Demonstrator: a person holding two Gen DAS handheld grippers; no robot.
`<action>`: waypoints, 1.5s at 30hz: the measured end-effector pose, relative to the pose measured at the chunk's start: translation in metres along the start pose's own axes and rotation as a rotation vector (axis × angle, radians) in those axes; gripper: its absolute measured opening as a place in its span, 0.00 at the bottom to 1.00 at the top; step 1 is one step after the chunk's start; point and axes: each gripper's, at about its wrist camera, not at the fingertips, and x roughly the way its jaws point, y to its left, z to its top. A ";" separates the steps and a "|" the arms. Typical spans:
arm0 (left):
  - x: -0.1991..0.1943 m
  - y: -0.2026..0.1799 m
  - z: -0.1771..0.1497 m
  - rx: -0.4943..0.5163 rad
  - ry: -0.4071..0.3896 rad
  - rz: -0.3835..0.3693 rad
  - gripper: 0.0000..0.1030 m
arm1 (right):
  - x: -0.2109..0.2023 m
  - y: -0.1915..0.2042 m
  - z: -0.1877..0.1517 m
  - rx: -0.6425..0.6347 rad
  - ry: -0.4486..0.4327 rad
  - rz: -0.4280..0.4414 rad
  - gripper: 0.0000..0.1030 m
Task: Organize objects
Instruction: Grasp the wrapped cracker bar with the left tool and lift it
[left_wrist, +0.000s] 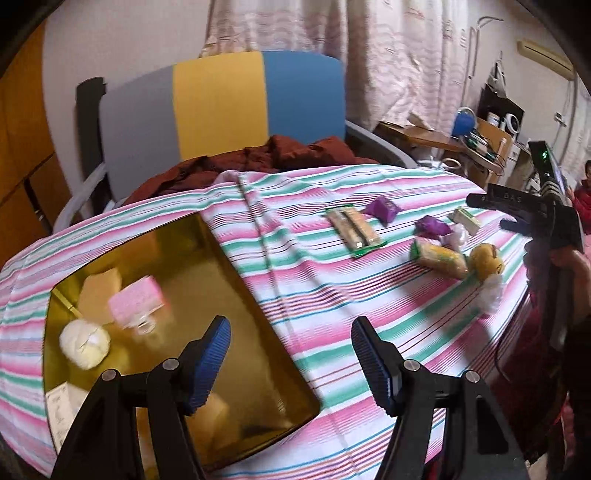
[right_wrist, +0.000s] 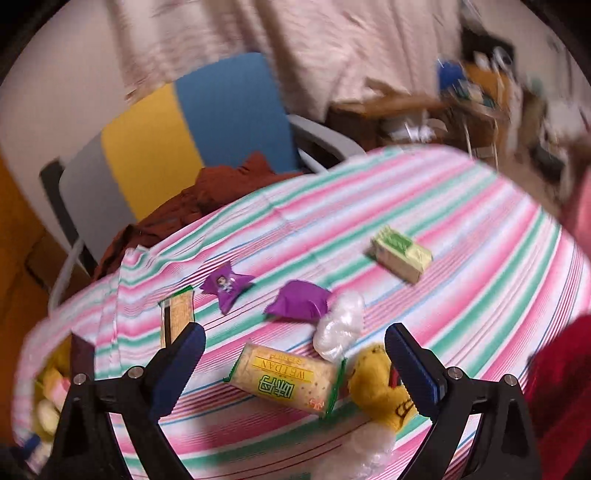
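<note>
A gold tin box (left_wrist: 258, 369) sits on the striped tablecloth (left_wrist: 332, 295). Inside lie a pink packet (left_wrist: 136, 304), a white round bun (left_wrist: 85, 343) and pale packets. My left gripper (left_wrist: 291, 354) hangs open over the box's right edge, nothing between its fingers. Loose snacks lie further right: a cracker pack (right_wrist: 284, 380), a yellow wrapped cake (right_wrist: 376, 384), two purple candies (right_wrist: 299, 299), a green-yellow bar (right_wrist: 402, 254) and a long biscuit pack (left_wrist: 356, 230). My right gripper (right_wrist: 295, 362) is open just above the cracker pack. It also shows in the left wrist view, as the right gripper (left_wrist: 517, 210).
A chair with grey, yellow and blue back panels (left_wrist: 221, 107) stands behind the table, a dark red cloth (left_wrist: 258, 158) heaped on its seat. Curtains hang behind. A cluttered desk (left_wrist: 443, 140) stands at the back right. A person's red sleeve (right_wrist: 565, 369) is at the right.
</note>
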 end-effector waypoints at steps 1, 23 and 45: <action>0.003 -0.003 0.004 0.002 0.005 -0.009 0.67 | 0.000 -0.004 0.001 0.025 -0.003 0.010 0.96; 0.174 -0.072 0.100 -0.031 0.213 -0.057 0.67 | 0.003 0.007 -0.003 -0.013 0.039 0.144 0.97; 0.233 -0.077 0.107 0.036 0.235 0.002 0.48 | 0.011 0.016 -0.006 -0.069 0.076 0.149 0.97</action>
